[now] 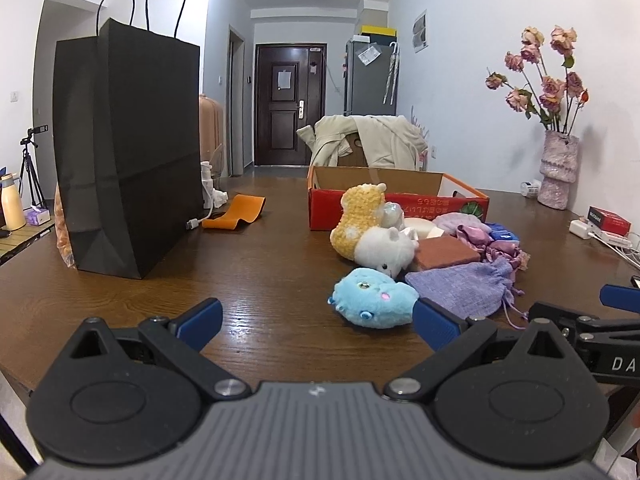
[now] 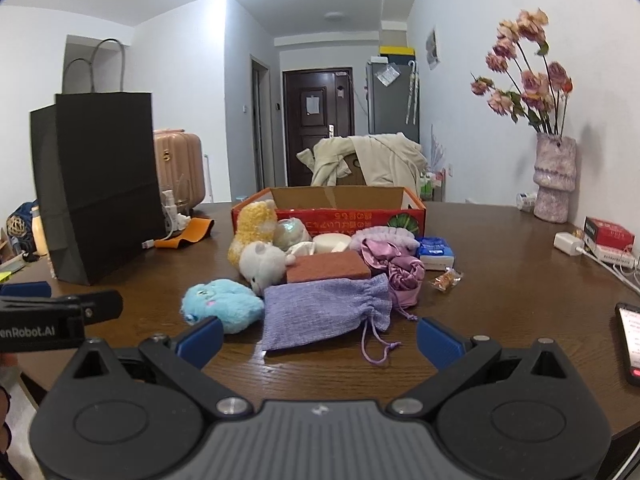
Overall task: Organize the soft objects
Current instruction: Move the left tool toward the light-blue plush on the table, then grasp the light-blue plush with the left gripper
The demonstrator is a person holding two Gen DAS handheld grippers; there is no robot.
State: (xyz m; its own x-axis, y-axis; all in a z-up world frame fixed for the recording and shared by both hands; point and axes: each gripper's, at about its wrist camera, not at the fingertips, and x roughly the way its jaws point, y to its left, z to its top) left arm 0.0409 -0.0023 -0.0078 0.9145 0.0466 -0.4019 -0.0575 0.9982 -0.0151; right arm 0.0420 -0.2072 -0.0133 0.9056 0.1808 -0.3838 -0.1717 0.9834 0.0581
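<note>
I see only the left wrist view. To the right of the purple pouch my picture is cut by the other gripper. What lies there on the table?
Observer: In the right wrist view, a wrapped snack lies on the table, right of the purple drawstring pouch.
Operator: Anything at the far right edge?
Observer: Yes, a phone with its screen lit, near the table edge.
Operator: Is the right gripper holding something?
Observer: No. The right gripper is open and empty, just short of the pouch.
</note>
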